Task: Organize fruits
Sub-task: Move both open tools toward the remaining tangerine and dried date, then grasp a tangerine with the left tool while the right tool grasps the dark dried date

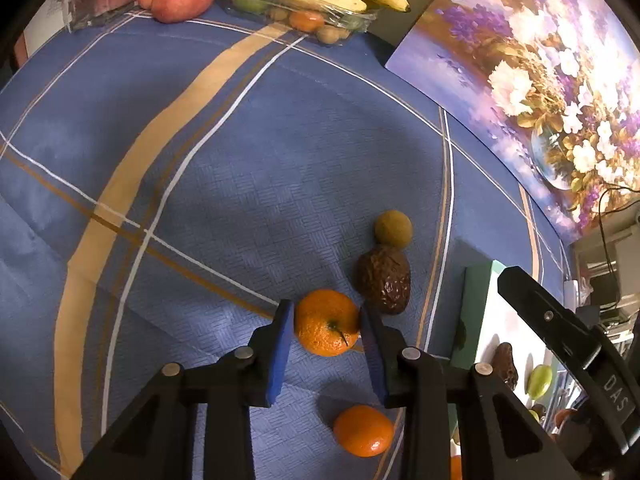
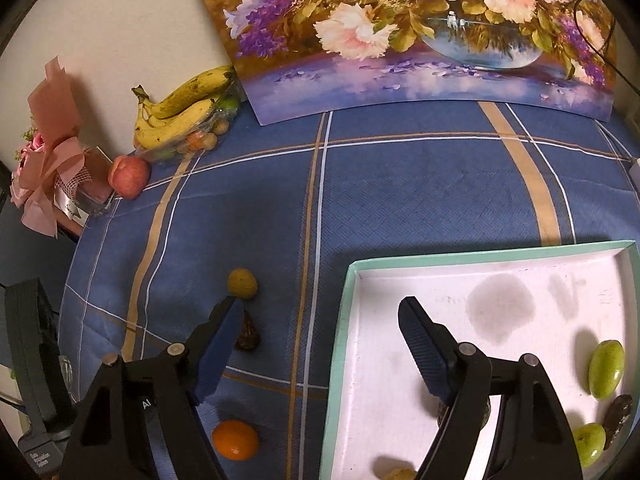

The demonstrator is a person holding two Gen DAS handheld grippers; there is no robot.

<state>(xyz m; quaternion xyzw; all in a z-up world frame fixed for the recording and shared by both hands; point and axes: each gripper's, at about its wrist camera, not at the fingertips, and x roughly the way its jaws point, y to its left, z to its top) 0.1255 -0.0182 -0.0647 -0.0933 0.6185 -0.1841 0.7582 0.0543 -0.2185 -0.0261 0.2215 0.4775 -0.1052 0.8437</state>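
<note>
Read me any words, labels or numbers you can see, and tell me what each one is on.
"DAS": white letters on the black body of the right gripper, in the left wrist view.
"AI": white letters on the right gripper's own body, partly hidden.
Script on the gift box label: too small to read.
White print on the left gripper's body: too blurred.

Tray (image 2: 400, 268) right of tangerine (image 2: 235, 445) (bananas (image 2: 180, 112) far behind).

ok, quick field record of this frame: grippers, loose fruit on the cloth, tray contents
left gripper: shut on the stemmed orange
right gripper: open, empty, straddling the tray's left rim
loose on cloth: second orange, wrinkled dark fruit, small yellow-green fruit
tray: two green fruits, dark wrinkled piece; more partly hidden
</note>
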